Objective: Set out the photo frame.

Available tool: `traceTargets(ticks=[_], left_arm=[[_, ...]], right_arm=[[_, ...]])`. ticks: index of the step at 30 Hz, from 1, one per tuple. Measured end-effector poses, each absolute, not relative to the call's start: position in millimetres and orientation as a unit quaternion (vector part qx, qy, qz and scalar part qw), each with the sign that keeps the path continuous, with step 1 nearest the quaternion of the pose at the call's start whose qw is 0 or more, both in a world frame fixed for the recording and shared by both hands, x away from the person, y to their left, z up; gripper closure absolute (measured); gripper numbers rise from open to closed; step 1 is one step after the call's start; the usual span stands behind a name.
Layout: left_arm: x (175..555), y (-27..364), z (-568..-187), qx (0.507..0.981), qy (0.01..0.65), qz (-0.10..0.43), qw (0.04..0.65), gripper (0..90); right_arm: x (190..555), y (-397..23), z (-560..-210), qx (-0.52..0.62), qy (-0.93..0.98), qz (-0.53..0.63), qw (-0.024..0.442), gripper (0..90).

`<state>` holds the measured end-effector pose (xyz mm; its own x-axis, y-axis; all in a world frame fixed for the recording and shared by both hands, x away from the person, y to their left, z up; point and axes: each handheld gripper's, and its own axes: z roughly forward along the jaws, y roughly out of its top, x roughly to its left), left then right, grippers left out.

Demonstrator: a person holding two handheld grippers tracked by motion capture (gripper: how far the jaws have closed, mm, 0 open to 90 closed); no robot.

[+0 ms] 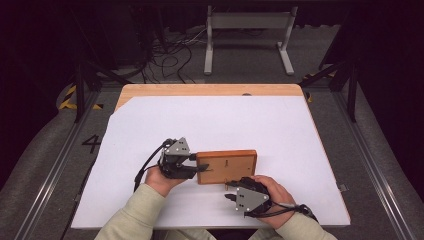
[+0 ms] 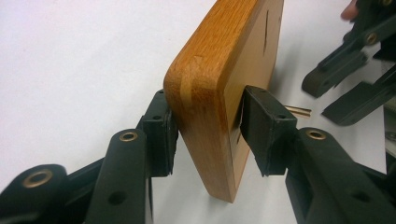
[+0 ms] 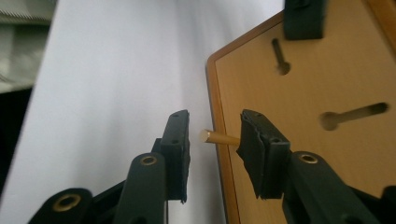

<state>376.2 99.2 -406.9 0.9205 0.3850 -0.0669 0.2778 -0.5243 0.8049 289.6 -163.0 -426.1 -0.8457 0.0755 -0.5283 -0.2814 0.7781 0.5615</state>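
Both grippers worry me: my left gripper [image 2: 208,135] clamps the wooden board [image 1: 227,166] at centre frame, while my right gripper [image 3: 212,151] stands released around the brass pin [image 3: 219,137], which could slip loose.

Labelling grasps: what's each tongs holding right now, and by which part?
Left tongs clamp the wooden board across its thickness at a rounded corner. Right tongs hold nothing: their jaws stand apart around a brass pin jutting from the board's edge.

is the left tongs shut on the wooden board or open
Shut on it. In the left gripper view, both pads of the left tongs press the faces of the wooden board near its corner.
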Motion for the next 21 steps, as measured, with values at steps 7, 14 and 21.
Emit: traceTargets(ticks=[7, 14, 21], left_arm=[[364.8, 101.3, -405.6, 0.875, 0.166, 0.065, 0.449, 60.3], [357.9, 102.0, -404.7, 0.878, 0.155, 0.065, 0.448, 62.2], [352.7, 102.7, -404.5, 0.88, 0.146, 0.063, 0.447, 63.8]], right_arm=[[284.6, -184.8, -402.4, -0.022, 0.886, 0.372, 0.276, 64.3], [285.3, -206.3, -376.0, 0.019, 0.861, 0.414, 0.296, 68.0], [289.1, -220.7, -369.3, 0.061, 0.841, 0.431, 0.323, 71.6]])
